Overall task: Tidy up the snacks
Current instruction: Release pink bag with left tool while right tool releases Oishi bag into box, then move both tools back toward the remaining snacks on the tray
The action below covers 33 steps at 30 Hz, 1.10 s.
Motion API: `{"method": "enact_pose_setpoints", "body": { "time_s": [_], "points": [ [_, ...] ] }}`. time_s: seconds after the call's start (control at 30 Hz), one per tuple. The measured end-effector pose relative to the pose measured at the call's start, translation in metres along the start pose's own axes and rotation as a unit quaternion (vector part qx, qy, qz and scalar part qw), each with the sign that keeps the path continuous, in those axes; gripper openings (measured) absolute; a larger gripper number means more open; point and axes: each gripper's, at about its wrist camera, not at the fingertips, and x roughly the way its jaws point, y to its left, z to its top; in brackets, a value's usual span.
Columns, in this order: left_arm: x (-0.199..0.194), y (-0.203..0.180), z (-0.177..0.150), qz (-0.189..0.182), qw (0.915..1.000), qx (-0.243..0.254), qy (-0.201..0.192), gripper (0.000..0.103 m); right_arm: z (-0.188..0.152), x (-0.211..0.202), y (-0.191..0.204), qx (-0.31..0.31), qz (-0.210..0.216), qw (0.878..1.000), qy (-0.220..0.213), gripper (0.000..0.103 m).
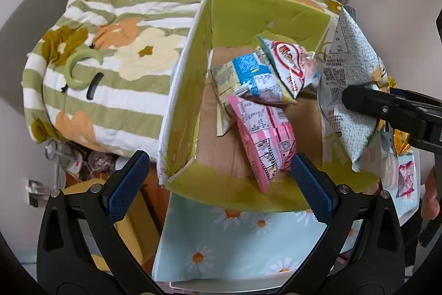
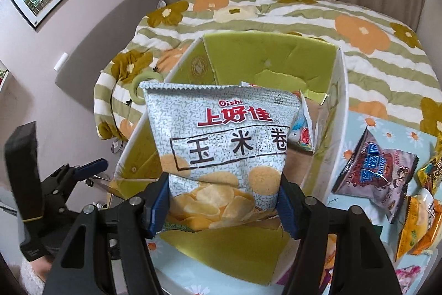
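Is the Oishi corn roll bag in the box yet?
Not yet. The right gripper holds the Oishi bag upright above the box.

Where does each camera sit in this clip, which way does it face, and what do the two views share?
Left wrist: on the left gripper, looking steeply down into the green-lined box; its own open fingers show, plus the right gripper's finger.
Right wrist: on the right gripper, angled down at the box; its fingers clamp the grey chip bag, and the left gripper shows at left.
Shared: the box, the chip bag, the floral quilt.
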Motion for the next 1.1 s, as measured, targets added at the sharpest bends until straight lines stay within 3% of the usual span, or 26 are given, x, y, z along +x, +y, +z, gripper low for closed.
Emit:
{"method": "enact_pose_setpoints", "body": {
  "time_s": [0.1, 0.13, 0.17, 0.3, 0.53, 0.73, 1.1],
  "points": [
    [0.004, 0.003, -0.002, -0.004, 1.0000, -0.007, 0.003, 0.101, -0.003, 0.002, -0.001, 0.006, 0.002, 1.000, -0.008, 0.075],
    [0.005, 0.003, -0.003, -0.006, 0.9999, -0.008, 0.004, 0.101, -0.005, 0.002, -0.002, 0.010, -0.001, 1.000, -0.013, 0.089],
    [0.006, 0.002, -0.004, -0.006, 0.9999, -0.008, 0.004, 0.101, -0.007, 0.000, -0.003, 0.011, -0.003, 1.000, -0.018, 0.095],
    [0.007, -0.003, -0.008, -0.008, 1.0000, -0.003, 0.005, 0.101, -0.017, -0.007, -0.005, 0.011, -0.015, 0.999, -0.040, 0.095],
    [-0.002, -0.010, -0.011, -0.018, 0.9998, 0.008, -0.001, 0.101, -0.031, -0.015, -0.006, 0.017, -0.037, 0.999, -0.033, 0.095],
    [-0.020, -0.010, -0.007, -0.024, 0.9994, 0.019, -0.015, 0.101, -0.035, -0.039, 0.001, 0.022, -0.049, 0.997, -0.055, 0.095],
    [-0.045, -0.044, -0.007, -0.073, 0.9954, 0.047, -0.041, 0.101, -0.054, -0.093, -0.004, 0.037, -0.096, 0.990, -0.100, 0.095]
  ]
}}
